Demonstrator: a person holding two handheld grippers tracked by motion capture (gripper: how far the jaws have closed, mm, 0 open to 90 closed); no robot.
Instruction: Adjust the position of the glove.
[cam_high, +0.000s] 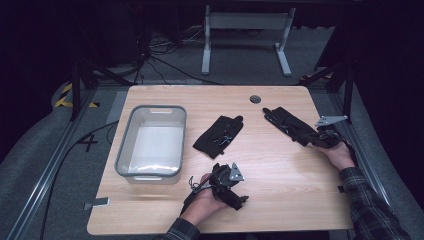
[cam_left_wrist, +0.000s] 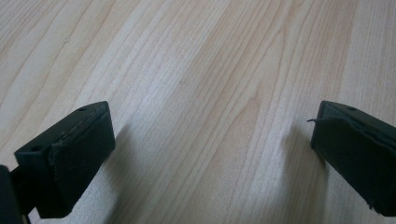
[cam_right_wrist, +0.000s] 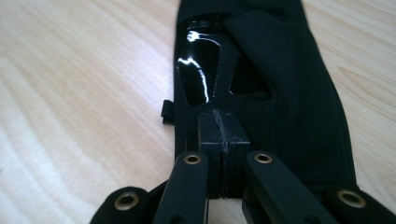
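Two black gloves lie on the wooden table (cam_high: 280, 190). One glove (cam_high: 218, 136) rests flat at the centre, untouched. The other glove (cam_high: 287, 123) stretches diagonally at the right; my right gripper (cam_high: 324, 137) is shut on its near end. In the right gripper view the jaws meet at the right gripper's tips (cam_right_wrist: 222, 123) on the glove's fabric (cam_right_wrist: 289, 93), beside a glossy patch (cam_right_wrist: 198, 70). My left gripper (cam_high: 231, 187) sits near the front centre, held by a hand. The left gripper view has the left gripper (cam_left_wrist: 210, 123) wide open over bare wood.
A grey plastic bin (cam_high: 122, 150) stands empty at the table's left side. A round cable hole (cam_high: 255, 99) sits near the far edge. Beyond the table stand a white frame (cam_high: 245, 35) and floor cables (cam_high: 165, 60).
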